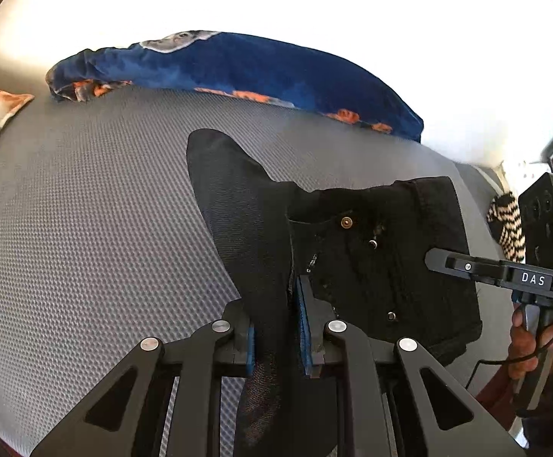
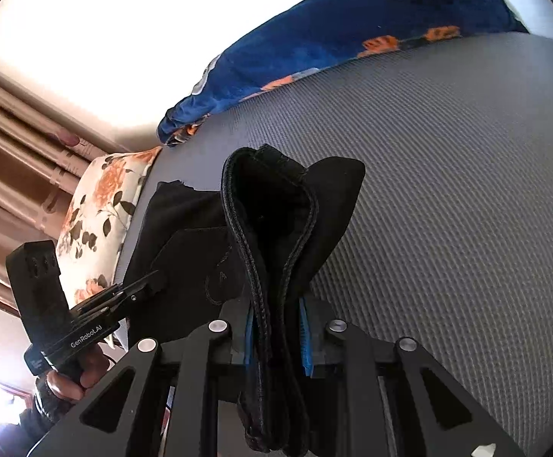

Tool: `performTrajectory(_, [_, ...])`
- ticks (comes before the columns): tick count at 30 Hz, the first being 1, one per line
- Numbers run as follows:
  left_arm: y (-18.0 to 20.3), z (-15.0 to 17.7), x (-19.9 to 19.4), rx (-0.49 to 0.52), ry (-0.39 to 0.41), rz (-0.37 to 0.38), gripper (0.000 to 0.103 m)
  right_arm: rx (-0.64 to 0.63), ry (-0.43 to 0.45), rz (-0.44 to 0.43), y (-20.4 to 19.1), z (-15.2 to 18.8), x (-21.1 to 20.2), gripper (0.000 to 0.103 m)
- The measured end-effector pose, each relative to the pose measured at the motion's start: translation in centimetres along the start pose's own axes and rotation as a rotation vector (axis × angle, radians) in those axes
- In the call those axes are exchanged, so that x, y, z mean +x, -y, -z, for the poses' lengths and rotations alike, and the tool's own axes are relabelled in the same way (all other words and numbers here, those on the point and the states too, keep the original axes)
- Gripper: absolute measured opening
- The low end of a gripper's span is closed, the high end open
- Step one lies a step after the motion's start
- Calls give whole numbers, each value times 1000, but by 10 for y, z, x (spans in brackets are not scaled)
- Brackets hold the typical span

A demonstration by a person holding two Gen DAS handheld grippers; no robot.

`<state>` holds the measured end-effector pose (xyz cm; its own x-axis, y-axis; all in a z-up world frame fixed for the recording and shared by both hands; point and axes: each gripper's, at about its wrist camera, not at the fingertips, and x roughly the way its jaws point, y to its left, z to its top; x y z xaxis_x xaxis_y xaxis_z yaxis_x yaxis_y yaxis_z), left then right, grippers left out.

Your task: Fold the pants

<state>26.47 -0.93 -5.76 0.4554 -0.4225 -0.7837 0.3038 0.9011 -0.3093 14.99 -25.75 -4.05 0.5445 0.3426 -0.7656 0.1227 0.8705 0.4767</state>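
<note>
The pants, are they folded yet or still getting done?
Not finished. The black pants already look doubled over at the waist. Both the left gripper and the right gripper have their jaws clamped on them above the grey bed. Laying them flat and finishing the folds is left.

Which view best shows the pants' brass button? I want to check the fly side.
The left wrist view: the brass button on the black pants faces that camera, unobstructed. The right wrist view shows only bunched, stitched fabric between the jaws, with no button visible.

Grey textured bed (image 1: 85,228): blue blanket (image 1: 257,72) along the far edge, floral pillow (image 2: 97,221) at one end.
</note>
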Motion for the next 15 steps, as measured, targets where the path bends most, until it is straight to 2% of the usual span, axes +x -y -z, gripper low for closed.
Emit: performTrajectory(15, [-27,-51,25,-18,33,-15,18,-6,-1,-16,-2,-59,32,18])
